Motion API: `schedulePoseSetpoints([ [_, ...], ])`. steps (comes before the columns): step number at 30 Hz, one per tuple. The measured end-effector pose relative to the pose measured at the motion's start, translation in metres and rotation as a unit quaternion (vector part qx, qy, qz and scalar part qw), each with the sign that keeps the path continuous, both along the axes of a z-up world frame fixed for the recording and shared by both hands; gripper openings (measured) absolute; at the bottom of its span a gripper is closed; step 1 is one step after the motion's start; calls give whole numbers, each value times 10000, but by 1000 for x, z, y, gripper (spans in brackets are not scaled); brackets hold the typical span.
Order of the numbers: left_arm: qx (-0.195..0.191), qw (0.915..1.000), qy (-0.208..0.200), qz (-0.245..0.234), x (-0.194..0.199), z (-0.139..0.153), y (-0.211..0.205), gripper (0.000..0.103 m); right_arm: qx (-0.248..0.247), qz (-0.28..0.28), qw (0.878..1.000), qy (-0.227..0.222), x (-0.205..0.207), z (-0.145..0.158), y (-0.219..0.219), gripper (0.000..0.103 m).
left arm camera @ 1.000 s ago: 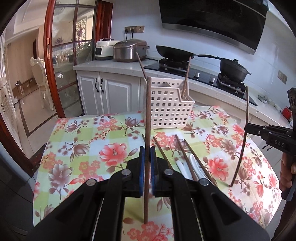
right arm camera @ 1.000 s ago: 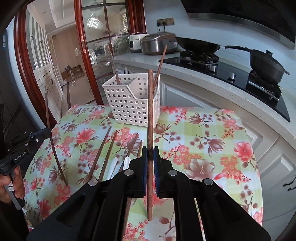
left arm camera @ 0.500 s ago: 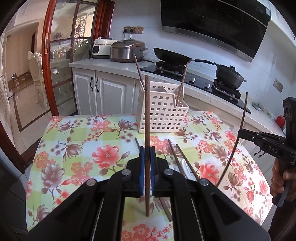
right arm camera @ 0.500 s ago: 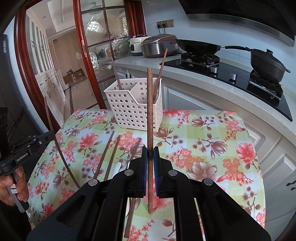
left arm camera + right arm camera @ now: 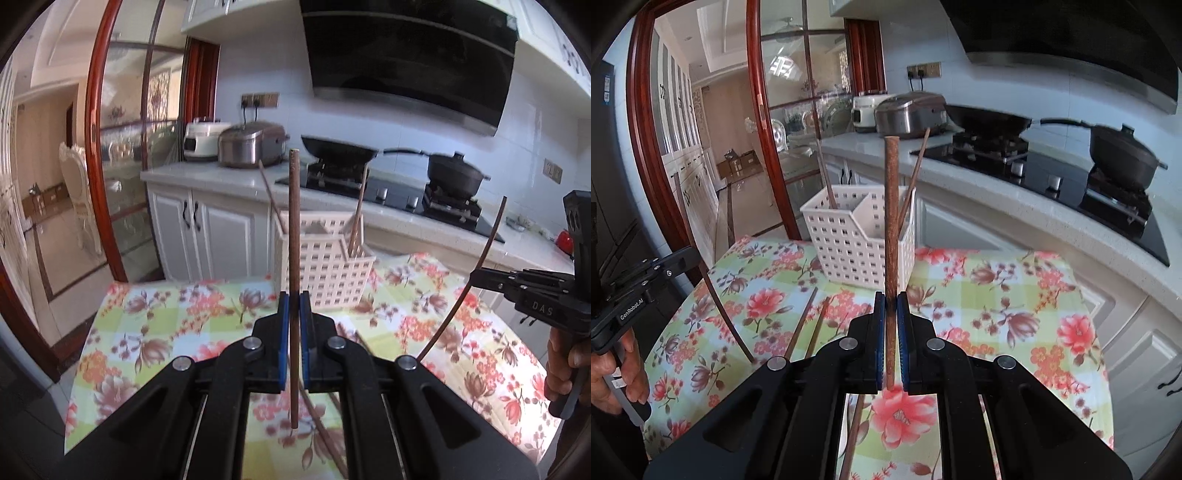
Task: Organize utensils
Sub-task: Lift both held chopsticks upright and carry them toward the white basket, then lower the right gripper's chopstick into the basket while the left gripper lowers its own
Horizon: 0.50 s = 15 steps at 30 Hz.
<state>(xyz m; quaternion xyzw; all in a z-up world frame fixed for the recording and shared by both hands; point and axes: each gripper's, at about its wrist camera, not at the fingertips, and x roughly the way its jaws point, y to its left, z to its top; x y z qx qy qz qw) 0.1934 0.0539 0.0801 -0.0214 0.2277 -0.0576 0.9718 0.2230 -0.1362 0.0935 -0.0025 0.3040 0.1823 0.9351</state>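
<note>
Left wrist view
My left gripper [image 5: 291, 332]: pressed together on a brown chopstick [image 5: 294, 236], which stands upright between the blue pads with its lower end clear of the cloth.
Basket [image 5: 334, 275]: white, perforated, at the far side of the flowered tablecloth [image 5: 155, 321]; two chopsticks already lean in it.
Step, as I judge it: carrying this stick toward the basket, not yet over it.
Next move: I need to lift the stick's lower tip above the rim, come forward, then let go once it is inside.
My right gripper [image 5: 476, 275]: seen side-on at the right, pinching its own curved-looking chopstick [image 5: 476, 273].
In the way: nothing between me and the basket, but both hands are heading for one opening.

Right wrist view
Right gripper, from its own camera: clamped on a thicker brown chopstick [image 5: 891, 221], upright, top end level with the worktop beyond.
Basket compartments: a divider [image 5: 870, 214] splits it; one stick leans in the left part, one in the right.
Loose chopsticks [image 5: 809, 321]: lying on the cloth in front of the basket, yet to be collected.
My left gripper [image 5: 690, 258]: at the left edge, holding its stick [image 5: 713, 291] well apart from the basket.
Around: rice cooker [image 5: 910, 114], wok and pot on the hob behind, not involved.
Risk: the leaning sticks could snag mine on entry.
</note>
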Motion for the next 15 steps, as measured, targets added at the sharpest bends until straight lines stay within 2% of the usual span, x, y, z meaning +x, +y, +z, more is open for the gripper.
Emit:
schedulePoseSetpoints([
  [4, 37, 9992, -394, -13, 0, 12, -4, 6, 47, -21, 9993, -377, -2, 11, 2, 9],
  [9, 103, 9981, -599, -85, 12, 33, -10, 6, 105, 8, 9981, -615, 5, 26, 6, 9],
  [15, 79, 9956, -907, -217, 32, 70, -16, 6, 197, 23, 9950, -983, 24, 60, 12, 9],
])
